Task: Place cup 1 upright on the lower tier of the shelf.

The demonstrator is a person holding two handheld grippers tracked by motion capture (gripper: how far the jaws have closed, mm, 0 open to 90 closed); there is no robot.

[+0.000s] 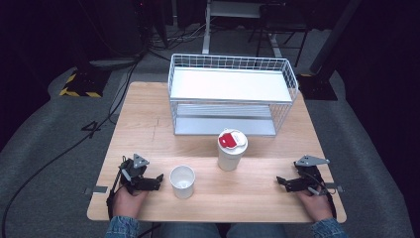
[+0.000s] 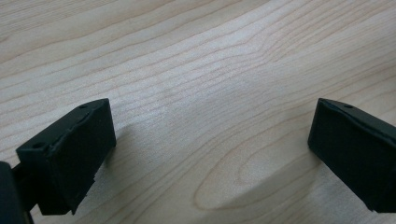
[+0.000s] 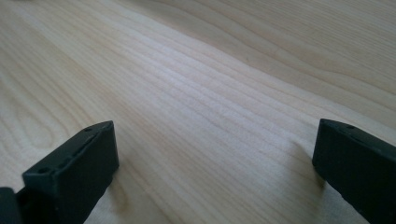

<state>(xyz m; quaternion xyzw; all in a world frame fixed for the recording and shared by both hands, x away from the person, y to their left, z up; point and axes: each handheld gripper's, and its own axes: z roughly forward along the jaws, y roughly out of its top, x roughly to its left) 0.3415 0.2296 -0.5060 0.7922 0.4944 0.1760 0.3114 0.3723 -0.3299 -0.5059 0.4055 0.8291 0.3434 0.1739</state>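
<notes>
Work has not begun: both grippers, left (image 1: 157, 177) and right (image 1: 280, 181), rest on the wooden desk (image 1: 257, 191) with jaws wide open and empty, the open white paper cup (image 1: 182, 181) and the lidded white cup (image 1: 232, 149) untouched.

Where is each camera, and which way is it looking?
High view: sits above the person's side, looking forward and down at the table, open cup, lidded cup and wire rack; both hands and tools show.
Left gripper view: rides the left tool, looking along its open jaws at bare wood.
Right gripper view: rides the right tool, open jaws over bare wood.
Shared: all three show the wooden tabletop.
</notes>
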